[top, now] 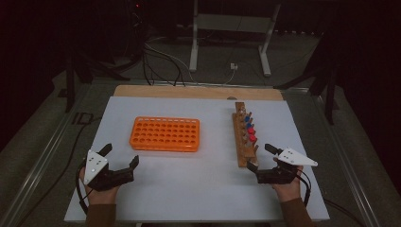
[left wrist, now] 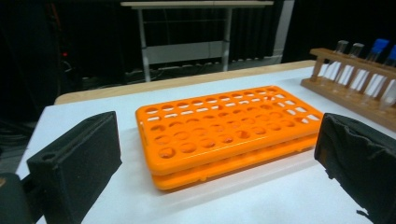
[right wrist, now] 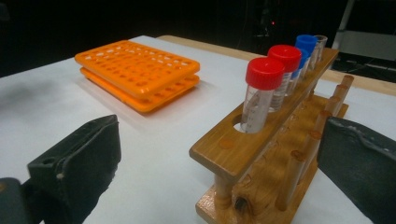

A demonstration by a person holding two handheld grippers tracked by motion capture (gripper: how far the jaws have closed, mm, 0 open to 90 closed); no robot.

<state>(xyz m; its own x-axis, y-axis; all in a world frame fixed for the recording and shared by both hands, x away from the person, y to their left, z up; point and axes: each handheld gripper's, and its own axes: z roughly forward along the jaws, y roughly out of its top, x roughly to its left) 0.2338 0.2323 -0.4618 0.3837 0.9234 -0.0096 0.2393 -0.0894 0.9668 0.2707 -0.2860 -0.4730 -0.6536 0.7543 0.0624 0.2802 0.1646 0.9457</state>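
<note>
An orange tube rack [top: 164, 134] [left wrist: 224, 128] [right wrist: 137, 73] with many empty holes lies flat on the white table mat [top: 189, 184]. To its right stands a wooden rack [top: 246, 137] [right wrist: 261, 154] with red-capped tubes [right wrist: 264, 93] and blue-capped tubes [right wrist: 306, 44] upright in it. My left gripper [top: 120, 155] [left wrist: 215, 168] is open near the mat's front left, a little short of the orange rack. My right gripper [top: 261, 157] [right wrist: 219, 172] is open at the near end of the wooden rack, nothing between its jaws.
A wooden board edge [top: 198, 91] runs along the mat's far side. Beyond it stand a white metal frame [top: 231, 33] and cables [top: 161, 61] on the floor. Metal rails [top: 47, 156] border the table on both sides.
</note>
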